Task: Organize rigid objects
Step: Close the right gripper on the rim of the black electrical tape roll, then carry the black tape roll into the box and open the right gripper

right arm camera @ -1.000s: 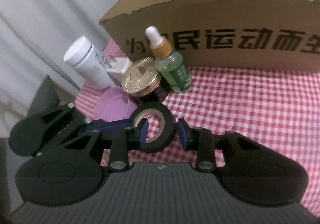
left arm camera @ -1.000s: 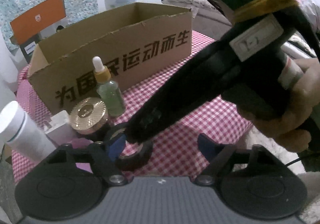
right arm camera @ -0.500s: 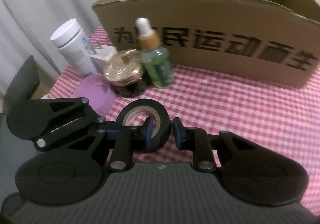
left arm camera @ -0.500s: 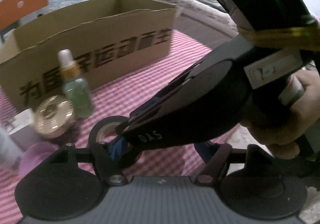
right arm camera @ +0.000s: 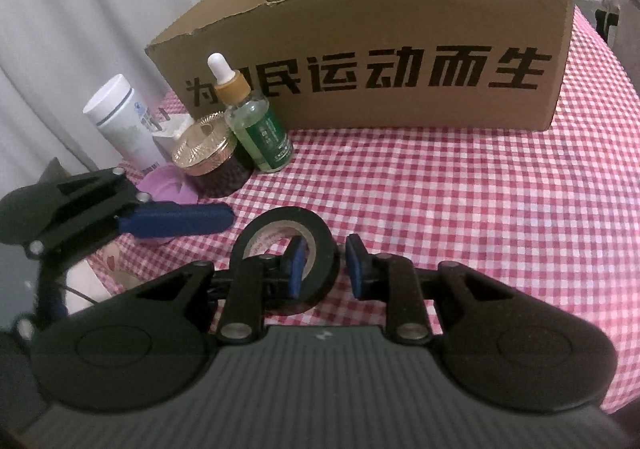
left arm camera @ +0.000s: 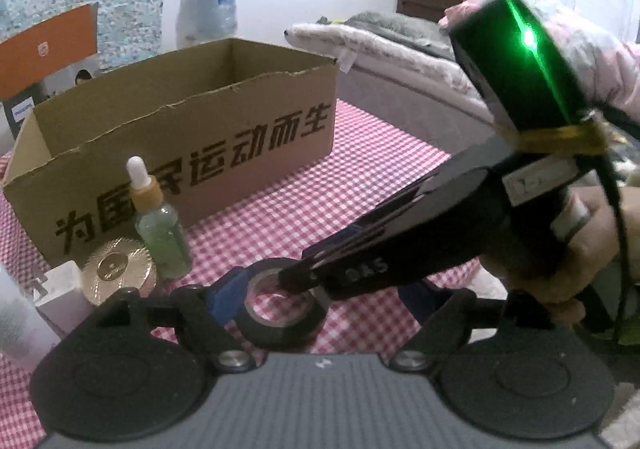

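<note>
Right gripper (right arm camera: 321, 269) fingers pinch the tape (right arm camera: 286, 249) wall (one inside the ring); left gripper (left arm camera: 320, 299) jaws are opening, tape between, unpressed.

Right gripper (right arm camera: 321, 267) clamps the black tape roll's (right arm camera: 316, 239) wall — one pad inside the ring, apparently; cardboard box (right arm camera: 420, 61) stands beyond — dropper bottle (right arm camera: 256, 129) before it.

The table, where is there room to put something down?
The checked cloth is bare between the box and the tape, out to the right edge. The box looks empty too. It is crowded at the left: dropper bottle, gold-lidded jar, white tube.
</note>
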The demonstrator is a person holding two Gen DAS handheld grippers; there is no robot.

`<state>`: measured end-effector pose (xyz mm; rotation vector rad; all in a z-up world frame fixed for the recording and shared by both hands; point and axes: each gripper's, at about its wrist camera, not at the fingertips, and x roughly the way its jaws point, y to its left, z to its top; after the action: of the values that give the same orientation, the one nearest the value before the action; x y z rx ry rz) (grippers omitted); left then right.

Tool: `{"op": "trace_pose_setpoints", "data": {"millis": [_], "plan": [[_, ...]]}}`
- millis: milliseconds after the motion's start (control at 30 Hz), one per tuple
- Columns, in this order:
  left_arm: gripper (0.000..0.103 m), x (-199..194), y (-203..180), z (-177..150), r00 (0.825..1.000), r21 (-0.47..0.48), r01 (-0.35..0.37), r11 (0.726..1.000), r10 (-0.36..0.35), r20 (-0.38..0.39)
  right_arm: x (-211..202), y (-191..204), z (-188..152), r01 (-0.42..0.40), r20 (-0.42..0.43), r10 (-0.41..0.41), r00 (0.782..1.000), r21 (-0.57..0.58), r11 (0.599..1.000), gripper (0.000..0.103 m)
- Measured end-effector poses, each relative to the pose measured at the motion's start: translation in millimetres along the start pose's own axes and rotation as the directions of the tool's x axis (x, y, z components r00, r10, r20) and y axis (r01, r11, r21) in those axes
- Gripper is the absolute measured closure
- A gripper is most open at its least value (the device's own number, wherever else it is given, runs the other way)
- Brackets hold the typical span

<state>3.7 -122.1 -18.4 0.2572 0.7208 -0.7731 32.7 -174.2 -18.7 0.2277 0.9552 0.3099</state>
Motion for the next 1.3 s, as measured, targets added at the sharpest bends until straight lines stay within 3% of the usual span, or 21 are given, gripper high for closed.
{"op": "trace_pose_setpoints", "data": {"millis": [100, 367, 467, 933, 1300], "plan": [[0.017, -3, 6, -2, 1.000, -0.033, 0.010, 0.999, -0.010, 0.004, -1, -4, -2, -0.020, 0.013, 0.020, 1.000, 0.023, 1.000, 0.081], [0.016, 13, -5, -8, 0.987, 0.054, -0.144, 0.988, 0.147, -0.061, -3, -8, -7, -0.048, 0.041, 0.046, 0.998, 0.060, 0.997, 0.080], [0.017, 21, -6, -11, 0.981, 0.078, -0.171, 0.982, 0.177, -0.074, -3, -8, -7, -0.049, 0.040, 0.046, 0.998, 0.066, 0.997, 0.080], [0.035, 36, 2, -7, 0.985, 0.039, -0.145, 0.989, 0.148, -0.089, -3, 1, -8, -0.030, 0.039, 0.031, 0.999, -0.006, 1.000, 0.079], [0.035, 33, 2, -6, 0.985, 0.027, -0.150, 0.988, 0.152, -0.078, -6, 2, -8, -0.023, 0.036, 0.024, 0.999, -0.013, 1.000, 0.081]]}}
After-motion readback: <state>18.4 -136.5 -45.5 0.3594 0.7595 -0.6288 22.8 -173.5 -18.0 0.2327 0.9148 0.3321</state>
